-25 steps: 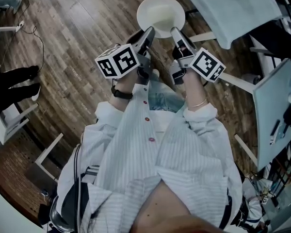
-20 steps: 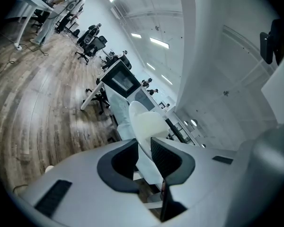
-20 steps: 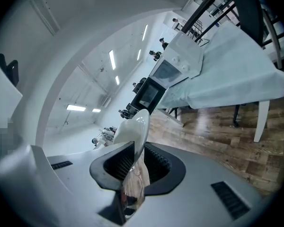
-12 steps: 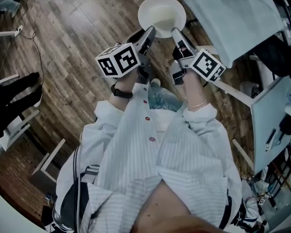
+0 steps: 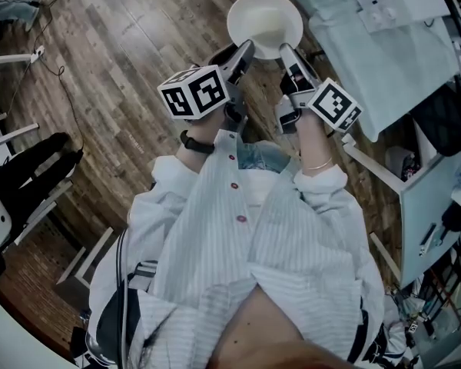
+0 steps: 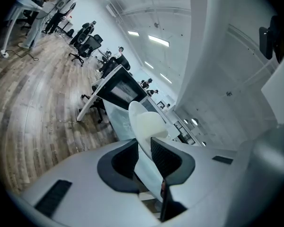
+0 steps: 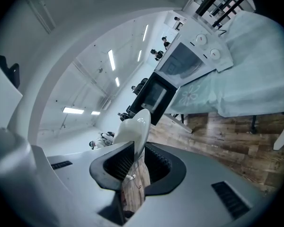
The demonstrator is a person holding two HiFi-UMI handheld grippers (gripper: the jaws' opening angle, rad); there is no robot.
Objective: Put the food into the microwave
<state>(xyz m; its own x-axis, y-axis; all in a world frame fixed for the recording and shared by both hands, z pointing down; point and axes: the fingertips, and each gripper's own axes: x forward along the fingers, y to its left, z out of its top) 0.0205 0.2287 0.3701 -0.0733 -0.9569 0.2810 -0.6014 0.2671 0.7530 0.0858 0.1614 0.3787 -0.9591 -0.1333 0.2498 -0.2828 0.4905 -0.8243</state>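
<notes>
Close to the person's body, the left tool (image 5: 244, 52) and the right tool (image 5: 286, 51) both grip the round white bowl (image 5: 265, 23). Each is clenched on the near rim, one on each side, and in both gripper views the thin rim stands pressed between the pads. The bowl hangs in the air over the brown wooden plank floor (image 5: 115, 68), not on any surface. Its inside looks pale, and I cannot tell what food is in it.

I judge the task as about half done: the bowl is lifted and in carry, but it is not yet at the oven. Setting it inside is left to do, and the door looks closed, so it would need opening first.

Ahead, the floor is free up to the bench with the pale cloth (image 5: 384, 60), whose edge and white legs are near the bowl's right side. On it stands the white microwave with two round knobs (image 7: 191, 60), beyond the bench edge.
</notes>
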